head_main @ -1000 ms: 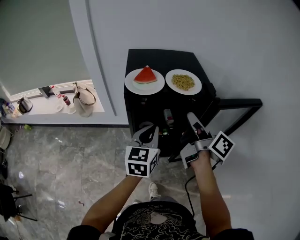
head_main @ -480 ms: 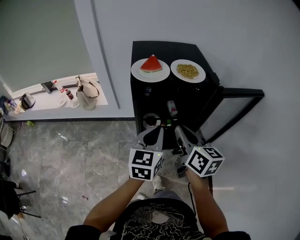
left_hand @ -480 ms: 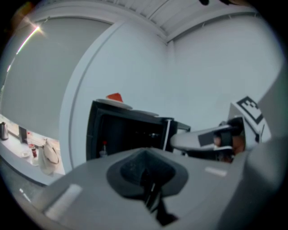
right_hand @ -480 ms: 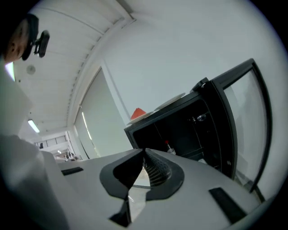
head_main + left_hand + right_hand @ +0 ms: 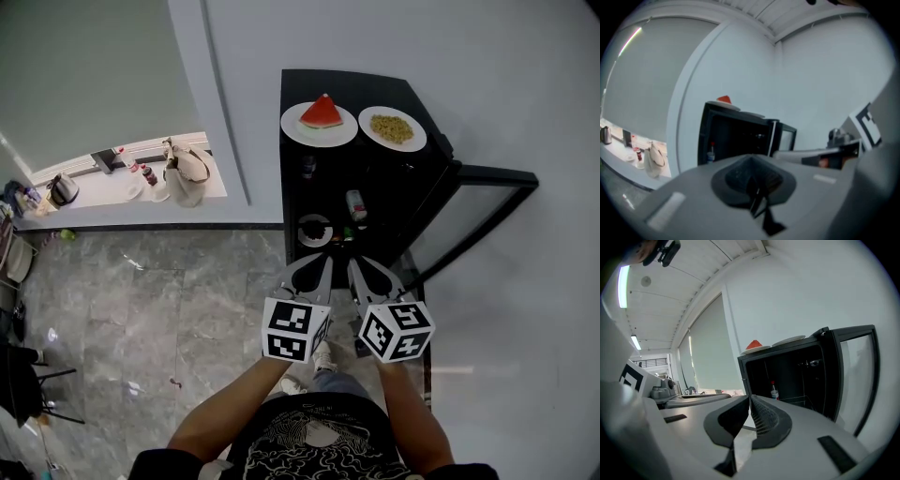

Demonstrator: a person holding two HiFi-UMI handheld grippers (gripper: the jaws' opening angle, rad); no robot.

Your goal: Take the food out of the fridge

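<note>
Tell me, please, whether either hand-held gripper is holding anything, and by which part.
Nothing is held: the left hand-held gripper and the right hand-held gripper both have their jaws shut, empty.

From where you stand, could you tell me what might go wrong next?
The watermelon plate and other plate sit near the front edge of the fridge; a knock could tip them off. The open door juts out beside the right hand-held gripper and might get bumped.
</note>
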